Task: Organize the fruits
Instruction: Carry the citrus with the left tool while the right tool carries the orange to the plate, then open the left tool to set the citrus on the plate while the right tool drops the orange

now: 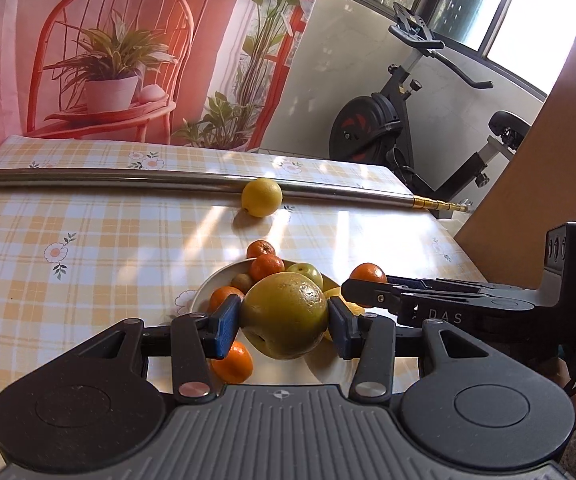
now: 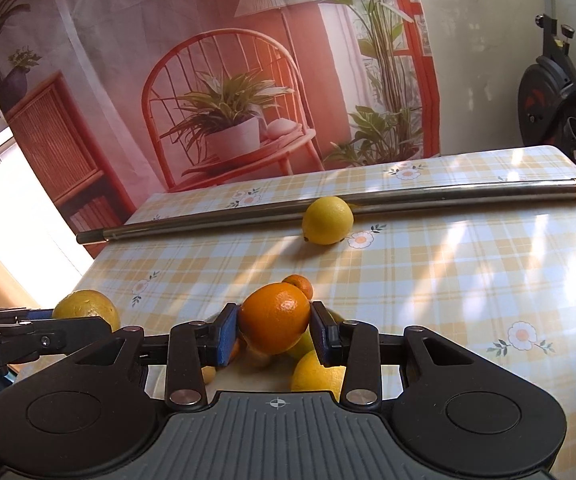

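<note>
On the left side of the table [image 1: 87, 220], which is covered with a yellow checked cloth with small flowers, there is only the cloth and one end of a long metal rod [image 1: 107, 179] that lies across the far part. Near the middle of this rod a yellow lemon [image 1: 261, 197] rests against it, well apart from the other fruits. Nearer to the cameras stands a white bowl [image 1: 211, 280] with several small tangerines [image 1: 265, 267], a green apple [image 1: 306, 272] and a brown kiwi [image 1: 241, 281] inside it. The left claw [image 1: 285, 318] is closed on a big yellow-green grapefruit [image 1: 285, 314]; its blue pads press the fruit from both sides, and the fruit hangs above the bowl. One more tangerine [image 1: 233, 362] is seen under the left finger of this claw. More to the right, the right claw [image 2: 275, 330] grips an orange [image 2: 273, 318] between its blue pads, above the bowl too, with a yellow fruit [image 2: 316, 372] just below it. At the far right, behind the table, stands an exercise bike [image 1: 408, 120] beside a window.
</note>
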Demonstrator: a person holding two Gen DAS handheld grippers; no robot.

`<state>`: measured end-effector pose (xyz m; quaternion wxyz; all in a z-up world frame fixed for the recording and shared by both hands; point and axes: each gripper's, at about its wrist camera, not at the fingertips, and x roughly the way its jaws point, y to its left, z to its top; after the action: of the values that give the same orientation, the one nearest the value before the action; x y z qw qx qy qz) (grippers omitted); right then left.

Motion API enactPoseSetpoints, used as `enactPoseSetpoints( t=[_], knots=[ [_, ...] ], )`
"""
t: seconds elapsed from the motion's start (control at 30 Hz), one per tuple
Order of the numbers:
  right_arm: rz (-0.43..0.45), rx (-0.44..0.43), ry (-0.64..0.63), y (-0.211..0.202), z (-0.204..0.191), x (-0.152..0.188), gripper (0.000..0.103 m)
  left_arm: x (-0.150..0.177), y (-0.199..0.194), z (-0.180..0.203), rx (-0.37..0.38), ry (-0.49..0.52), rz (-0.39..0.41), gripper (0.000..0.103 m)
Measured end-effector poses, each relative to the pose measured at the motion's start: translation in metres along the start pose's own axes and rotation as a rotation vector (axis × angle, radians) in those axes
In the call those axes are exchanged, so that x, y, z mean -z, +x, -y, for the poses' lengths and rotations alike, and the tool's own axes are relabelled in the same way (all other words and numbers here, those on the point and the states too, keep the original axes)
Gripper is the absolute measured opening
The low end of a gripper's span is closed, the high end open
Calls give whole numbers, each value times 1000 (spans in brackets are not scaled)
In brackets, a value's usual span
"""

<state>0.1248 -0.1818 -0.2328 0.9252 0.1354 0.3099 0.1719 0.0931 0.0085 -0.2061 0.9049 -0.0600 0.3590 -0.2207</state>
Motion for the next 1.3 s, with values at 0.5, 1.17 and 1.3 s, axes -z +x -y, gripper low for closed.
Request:
enactPoseSetpoints(
  t=[0.5,1.17,1.3],
  knots=[
    [-129,-16,15,4,9,63,35,29,54,-12,-8,-9,-218,49],
    [-197,-30,-12,26,4,66,35,36,91,-23,-53,33,-275,49],
    [-212,-30,-12,26,3,68,35,37,89,-22,-57,42,-271,49]
  ],
)
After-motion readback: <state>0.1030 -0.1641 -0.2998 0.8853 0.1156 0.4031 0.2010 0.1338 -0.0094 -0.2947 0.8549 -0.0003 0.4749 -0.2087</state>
